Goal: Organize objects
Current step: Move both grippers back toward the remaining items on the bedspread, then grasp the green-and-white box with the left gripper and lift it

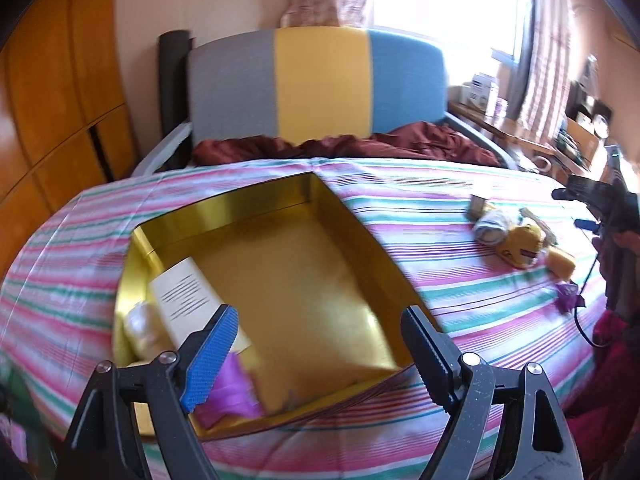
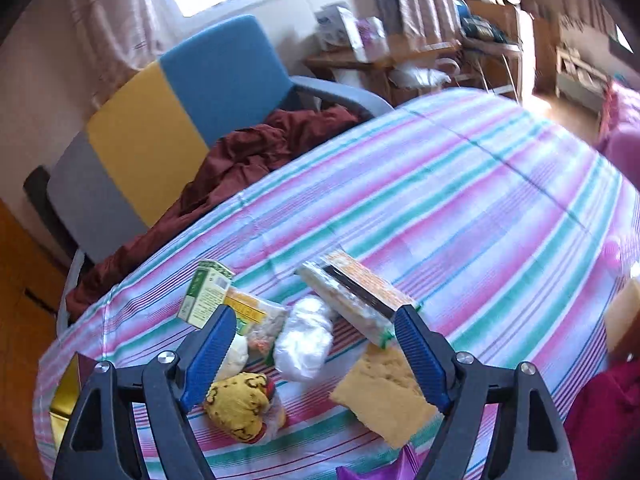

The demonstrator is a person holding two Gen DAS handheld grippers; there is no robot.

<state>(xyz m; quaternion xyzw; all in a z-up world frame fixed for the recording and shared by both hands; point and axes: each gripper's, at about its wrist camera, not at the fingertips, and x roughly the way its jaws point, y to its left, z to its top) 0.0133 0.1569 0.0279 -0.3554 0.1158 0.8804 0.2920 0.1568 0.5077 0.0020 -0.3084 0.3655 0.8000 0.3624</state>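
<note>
Clutter: loose small things lie bunched on the striped bed cover, just ahead of the right gripper (image 2: 316,356).
Right gripper: spread wide, holding nothing, poised over the pile.
Nearest pieces: a yellow patterned bundle (image 2: 238,404) sits by the left finger; a tan sponge (image 2: 384,396) sits by the right finger, at the pile's near edge.
Between the fingers: a clear plastic bag (image 2: 306,340) lies almost dead centre, so I'd judge it the easiest pick for this hand.
Further in the pile: a long flat packet (image 2: 356,296) runs slantwise, its long axis from upper left down toward the right finger; a small green box (image 2: 206,292) stands tilted on the left, touching a snack packet (image 2: 256,312).
Left gripper (image 1: 320,356): also spread and empty, hovering over the near end of the gold tin (image 1: 288,264).
Tin contents: a white box (image 1: 192,296) against the left wall, a pale bag (image 1: 142,328) and something purple (image 1: 232,392) in the near corner; most of the floor is bare.
Key relation: the pile lies well to the right of the tin, so the right hand is nearer the clutter, the left nearer the tin.
Beyond: a dark red blanket (image 1: 360,144), then a grey, yellow and blue headboard (image 1: 320,80).
</note>
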